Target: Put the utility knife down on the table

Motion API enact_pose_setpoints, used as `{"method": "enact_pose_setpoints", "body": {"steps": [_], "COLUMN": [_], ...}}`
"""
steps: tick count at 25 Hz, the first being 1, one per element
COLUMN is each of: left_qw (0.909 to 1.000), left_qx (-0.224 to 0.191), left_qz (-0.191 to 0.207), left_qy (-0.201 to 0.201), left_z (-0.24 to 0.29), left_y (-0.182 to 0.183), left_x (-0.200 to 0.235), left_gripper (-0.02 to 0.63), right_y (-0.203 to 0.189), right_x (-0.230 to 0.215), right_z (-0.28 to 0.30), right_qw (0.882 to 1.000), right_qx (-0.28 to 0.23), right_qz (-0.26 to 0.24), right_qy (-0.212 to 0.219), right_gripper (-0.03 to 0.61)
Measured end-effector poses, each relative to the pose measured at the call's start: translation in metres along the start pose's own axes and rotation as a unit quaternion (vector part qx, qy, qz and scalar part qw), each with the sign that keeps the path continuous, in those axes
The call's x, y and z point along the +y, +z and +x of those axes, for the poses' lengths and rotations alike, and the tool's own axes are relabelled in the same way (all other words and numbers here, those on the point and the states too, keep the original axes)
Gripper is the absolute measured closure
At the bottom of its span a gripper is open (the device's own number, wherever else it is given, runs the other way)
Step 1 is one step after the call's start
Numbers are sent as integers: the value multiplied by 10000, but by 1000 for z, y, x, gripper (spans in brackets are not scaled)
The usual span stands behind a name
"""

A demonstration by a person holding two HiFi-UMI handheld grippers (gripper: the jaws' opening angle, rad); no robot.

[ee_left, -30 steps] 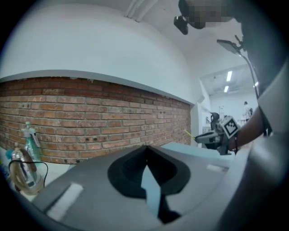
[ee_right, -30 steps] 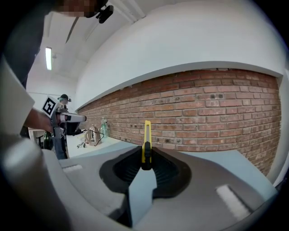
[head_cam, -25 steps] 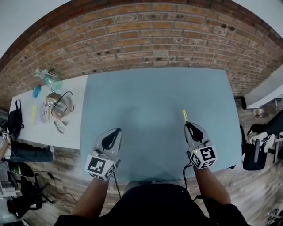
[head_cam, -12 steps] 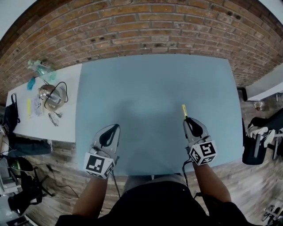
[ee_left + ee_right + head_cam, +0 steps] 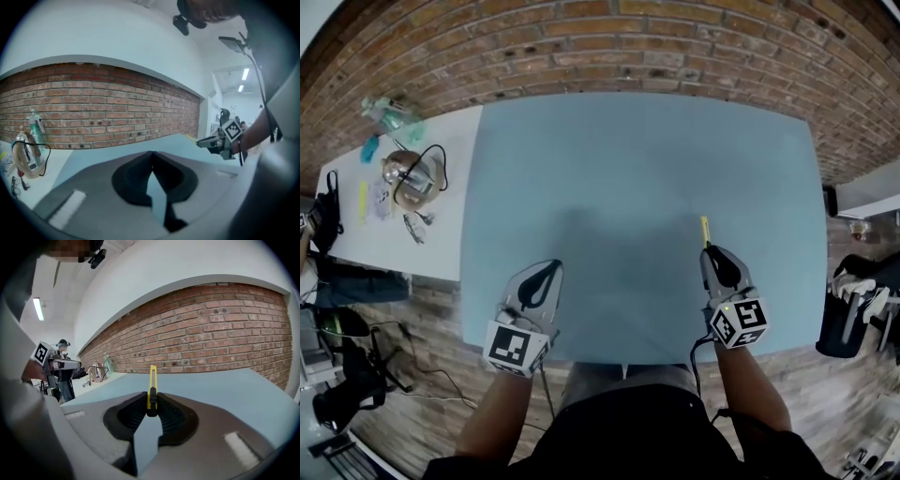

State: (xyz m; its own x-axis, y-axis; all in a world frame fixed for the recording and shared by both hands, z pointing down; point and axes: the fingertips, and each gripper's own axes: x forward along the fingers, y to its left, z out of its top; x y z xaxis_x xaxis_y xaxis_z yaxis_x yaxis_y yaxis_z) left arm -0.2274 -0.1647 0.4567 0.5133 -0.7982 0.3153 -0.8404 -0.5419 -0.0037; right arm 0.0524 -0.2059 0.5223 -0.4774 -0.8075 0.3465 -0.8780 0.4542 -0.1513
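Observation:
A yellow utility knife (image 5: 152, 385) with a black slider stands on edge between my right gripper's (image 5: 151, 405) pads, its tip pointing toward the brick wall. In the head view the knife (image 5: 705, 230) sticks out ahead of the right gripper (image 5: 718, 266), low over the light blue table (image 5: 628, 169) near its front right. My left gripper (image 5: 536, 284) hovers over the table's front left; in the left gripper view its jaws (image 5: 151, 161) meet at the tips with nothing between them.
A white side table (image 5: 394, 216) to the left carries a glass kettle (image 5: 401, 178), bottles (image 5: 392, 117) and small items. A brick wall (image 5: 619, 47) runs behind the blue table. Bags and cables lie on the wooden floor at both sides.
Both grippers have sunk toward the table top. The right gripper still holds the knife, its tip now lower over the blue surface.

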Motion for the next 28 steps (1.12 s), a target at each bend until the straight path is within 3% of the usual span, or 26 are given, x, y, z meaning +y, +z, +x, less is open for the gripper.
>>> {"method": "enact_pose_setpoints", "body": {"steps": [14, 28], "left_qw": [9995, 9973], "left_qx": [310, 551], "left_qz": [-111, -470], "left_qy": [8, -65], "left_z": [-6, 5], "left_y": [-27, -54], "left_x": [-2, -5], "left_gripper": [611, 611], "right_y": [-36, -59], "right_x": [8, 14], "right_z": [14, 30], "right_qw": [9992, 9953], "right_qx": [369, 827], "right_qz": [18, -377], "right_qy": [172, 344], "right_gripper": [509, 509]}}
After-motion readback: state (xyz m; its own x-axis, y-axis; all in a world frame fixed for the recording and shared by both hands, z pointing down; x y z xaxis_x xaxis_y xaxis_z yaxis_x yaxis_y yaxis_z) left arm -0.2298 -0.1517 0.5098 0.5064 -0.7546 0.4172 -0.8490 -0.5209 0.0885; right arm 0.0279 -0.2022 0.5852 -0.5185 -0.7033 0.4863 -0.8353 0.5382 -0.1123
